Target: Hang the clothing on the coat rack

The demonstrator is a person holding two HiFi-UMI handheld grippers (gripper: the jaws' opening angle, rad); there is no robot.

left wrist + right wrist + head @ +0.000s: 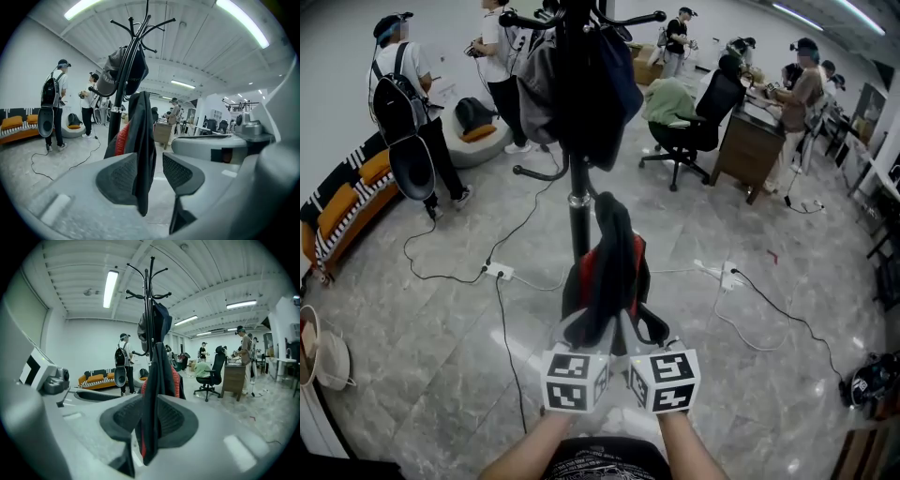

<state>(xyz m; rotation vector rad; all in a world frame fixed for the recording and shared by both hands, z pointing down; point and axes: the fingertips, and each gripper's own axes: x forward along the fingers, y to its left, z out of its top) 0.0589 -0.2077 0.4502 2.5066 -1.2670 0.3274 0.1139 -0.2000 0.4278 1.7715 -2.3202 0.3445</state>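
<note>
From the head camera we look steeply down, from above and behind the left gripper (584,326) and right gripper (642,328), onto the floor (441,319) and the coat rack (578,225) standing close ahead. The left gripper view sits low behind its own jaws and faces forward and upward, with the rack just left of centre. The right gripper view faces much the same way and puts the rack dead centre. All three views share the rack, the garment (614,272) close before us, and the people (403,84) farther back in the room.
</note>
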